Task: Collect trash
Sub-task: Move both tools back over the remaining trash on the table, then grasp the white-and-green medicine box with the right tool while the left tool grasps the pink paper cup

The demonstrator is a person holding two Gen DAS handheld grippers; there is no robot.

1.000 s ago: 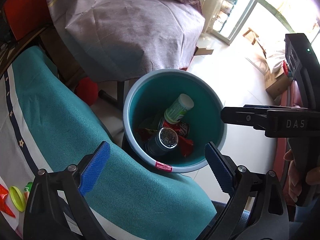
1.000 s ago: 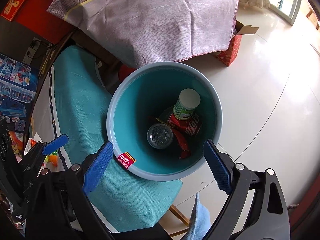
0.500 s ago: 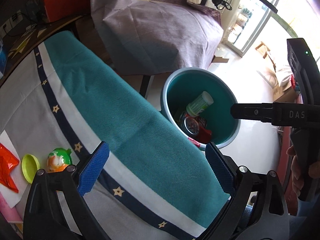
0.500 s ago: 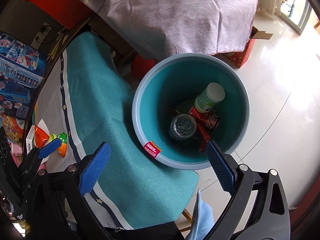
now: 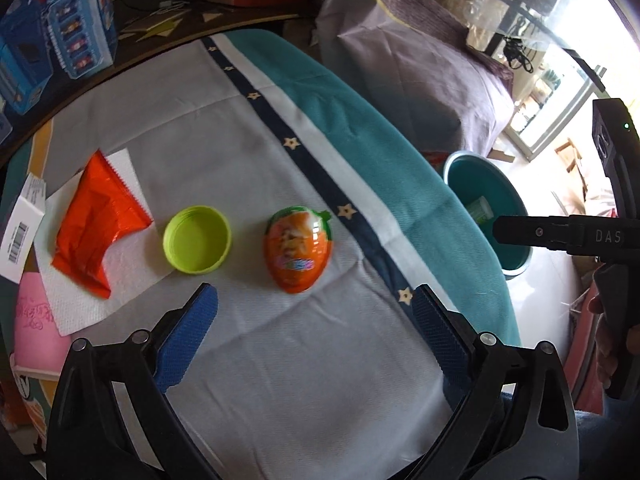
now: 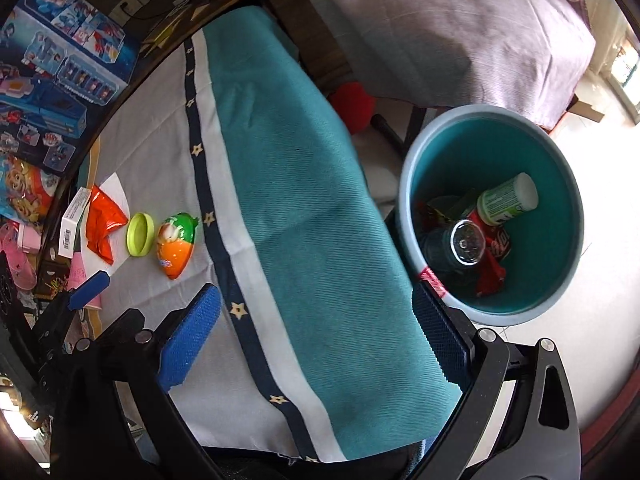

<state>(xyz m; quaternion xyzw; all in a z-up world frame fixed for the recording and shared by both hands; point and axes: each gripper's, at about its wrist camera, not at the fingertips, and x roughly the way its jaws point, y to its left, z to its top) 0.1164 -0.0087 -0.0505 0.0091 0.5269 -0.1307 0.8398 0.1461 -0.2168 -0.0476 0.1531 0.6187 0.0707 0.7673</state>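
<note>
Both views swing away from the bin and back over the worktop, where three bits of trash wait.

Left tongs (image 5: 314,324) at the bottom of the frame stand spread and empty, and the right tongs (image 6: 316,320) likewise. Just beyond the left tongs, at frame centre, lies an orange egg-shaped toy capsule (image 5: 297,250): likely light, stiff and slick, best pinched across its narrow sides. Left of it sits a lime bottle cap (image 5: 197,239), then a crinkly orange wrapper (image 5: 94,226) on a paper napkin (image 5: 120,264), soft and easily crushed. Farther right, the teal bin (image 6: 490,210) holds bottles and a red wrapper. "DAS" is readable on the right tool; the capsule's print is illegible.
</note>
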